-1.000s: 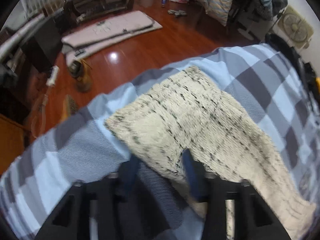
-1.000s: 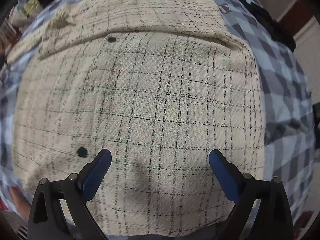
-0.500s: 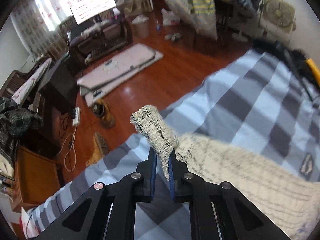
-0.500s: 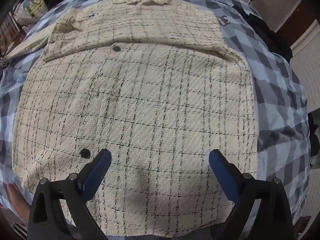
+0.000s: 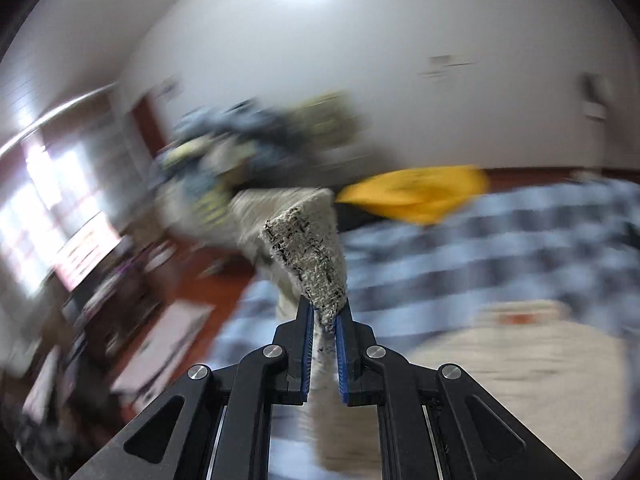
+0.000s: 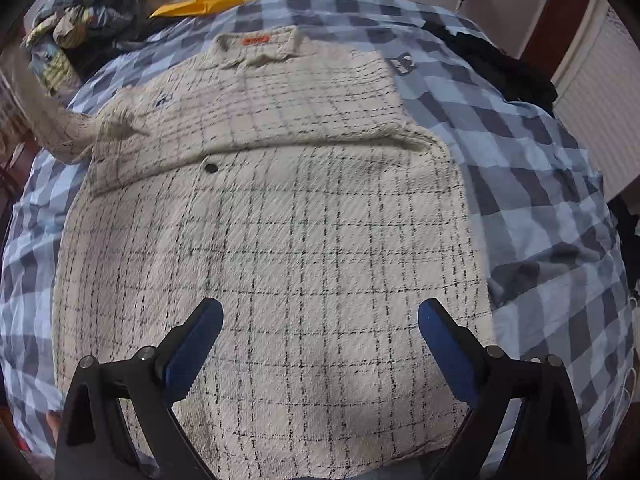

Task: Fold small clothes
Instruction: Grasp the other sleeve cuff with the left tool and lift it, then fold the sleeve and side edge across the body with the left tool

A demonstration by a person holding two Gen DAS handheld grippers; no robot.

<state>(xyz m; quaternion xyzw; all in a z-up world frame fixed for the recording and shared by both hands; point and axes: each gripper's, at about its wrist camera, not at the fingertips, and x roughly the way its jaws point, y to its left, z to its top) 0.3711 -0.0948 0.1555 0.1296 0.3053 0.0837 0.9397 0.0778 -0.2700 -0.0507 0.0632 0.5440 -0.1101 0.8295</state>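
**A:** Where do we stand with the jacket (image 6: 272, 240)?

**B:** The cream plaid jacket lies flat on the checked bedspread (image 6: 532, 184), spread out directly ahead of and below our right gripper (image 6: 320, 328). Its collar (image 6: 256, 46) is at the far end from that gripper and the hem is nearest us, so its long axis runs straight away from the gripper.

**A:** And our grippers?

**B:** The right gripper hangs over the lower body of the jacket with its jaws spread wide and nothing between them. Our left gripper (image 5: 323, 320) is clenched on the end of the sleeve (image 5: 310, 256), with the woven cuff sticking up beyond the blue pads (image 5: 307, 344). That view is blurred, so we can't make out much of the room behind it.

**A:** Which relation matters for the coming move?

**B:** The sleeve runs out from the jacket's left shoulder, as the right wrist view shows it (image 6: 56, 124), lifted off the bed toward the left edge. We judge the sleeve has to travel across the chest toward the right, at right angles to the long axis. The left gripper already has it, so it is the nearer hand; the right one is free to pin the body flat.

**A:** Any risk?

**B:** Pulling too high could drag the shoulder and rumple the flat panel.
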